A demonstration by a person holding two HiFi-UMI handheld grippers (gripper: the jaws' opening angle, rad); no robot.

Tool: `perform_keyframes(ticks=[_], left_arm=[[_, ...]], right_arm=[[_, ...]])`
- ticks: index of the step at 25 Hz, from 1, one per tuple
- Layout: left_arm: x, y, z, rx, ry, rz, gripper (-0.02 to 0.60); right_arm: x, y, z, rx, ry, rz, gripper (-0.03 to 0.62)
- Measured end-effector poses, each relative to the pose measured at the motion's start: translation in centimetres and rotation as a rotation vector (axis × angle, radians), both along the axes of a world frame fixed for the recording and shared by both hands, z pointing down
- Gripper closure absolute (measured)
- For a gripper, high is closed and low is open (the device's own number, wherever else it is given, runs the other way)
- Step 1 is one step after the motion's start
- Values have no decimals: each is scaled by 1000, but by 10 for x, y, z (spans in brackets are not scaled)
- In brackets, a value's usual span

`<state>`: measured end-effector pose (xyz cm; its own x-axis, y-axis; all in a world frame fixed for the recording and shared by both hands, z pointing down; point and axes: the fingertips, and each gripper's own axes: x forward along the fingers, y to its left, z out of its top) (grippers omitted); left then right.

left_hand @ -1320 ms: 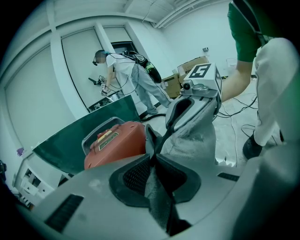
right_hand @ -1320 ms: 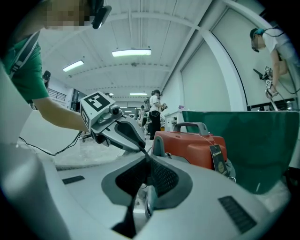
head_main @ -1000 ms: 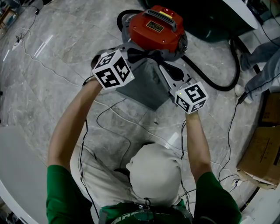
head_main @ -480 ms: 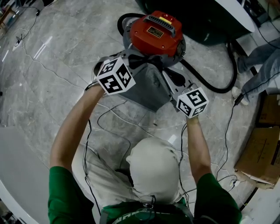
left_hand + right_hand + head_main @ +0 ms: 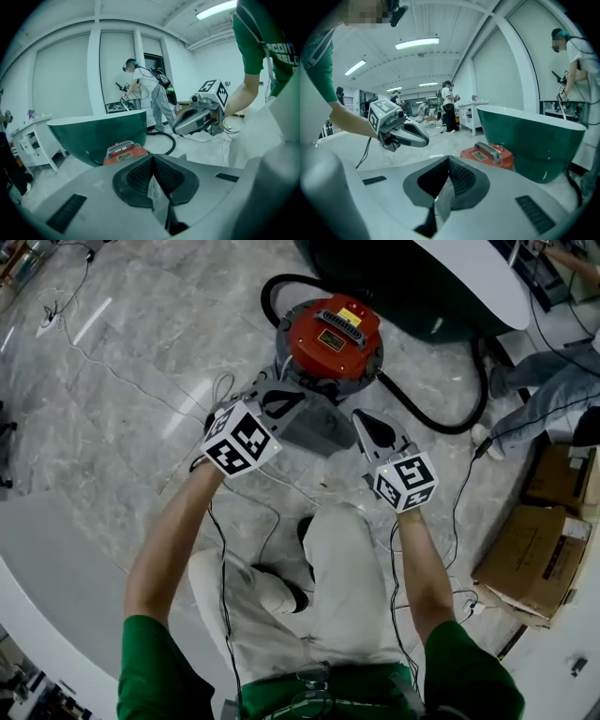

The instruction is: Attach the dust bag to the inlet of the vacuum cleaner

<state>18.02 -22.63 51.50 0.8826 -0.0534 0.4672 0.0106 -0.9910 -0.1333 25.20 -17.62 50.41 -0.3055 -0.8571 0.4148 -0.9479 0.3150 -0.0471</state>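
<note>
Dust bag [image 5: 319, 429] first. In the head view it lies grey on the floor, right against the near side of the red vacuum cleaner [image 5: 333, 334]. A second ago you were crouched with both grippers pushed in at the cleaner and the bag between them. Now you have risen and drawn both back. Your left gripper [image 5: 284, 401] hangs over the bag's end nearest the cleaner, so the joint at the inlet is hidden. Your right gripper [image 5: 367, 423] sits just beside the bag's other edge, apart from it and farther from the cleaner. The black hose [image 5: 441, 423] loops away round the cleaner's right.

In the left gripper view your jaws are pressed together, pads meeting along one seam. Only a thin pale sliver shows low in it, and I cannot tell what that is. The cleaner's red top sits just beyond them, with a green tub [image 5: 93, 136] behind it. The right gripper hangs in the air, carrying nothing.

The right gripper view shows much the same: jaws closed together, a grey sliver in the seam, and the cleaner ahead. The left gripper hangs in the air with nothing trailing from it.

Since the bag stays at the cleaner without your grip, the fitting looks done or nearly so. Check the collar's seat.
</note>
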Motion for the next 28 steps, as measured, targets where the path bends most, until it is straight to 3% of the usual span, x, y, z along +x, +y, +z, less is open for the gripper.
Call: perform_keyframes(ticks=[11, 15, 22, 28], left_arm=[[-76, 46, -231, -167, 138, -215, 578], [-95, 73, -306, -200, 171, -258, 578], [-110, 134, -400, -246, 210, -286, 578], [-129, 167, -456, -275, 273, -353, 578]], right_arm=[[-53, 41, -222, -73, -37, 21, 586], [-77, 67, -293, -92, -29, 31, 586], [-106, 117, -400, -72, -27, 35, 586], [-111, 152, -460, -24, -38, 75, 586]])
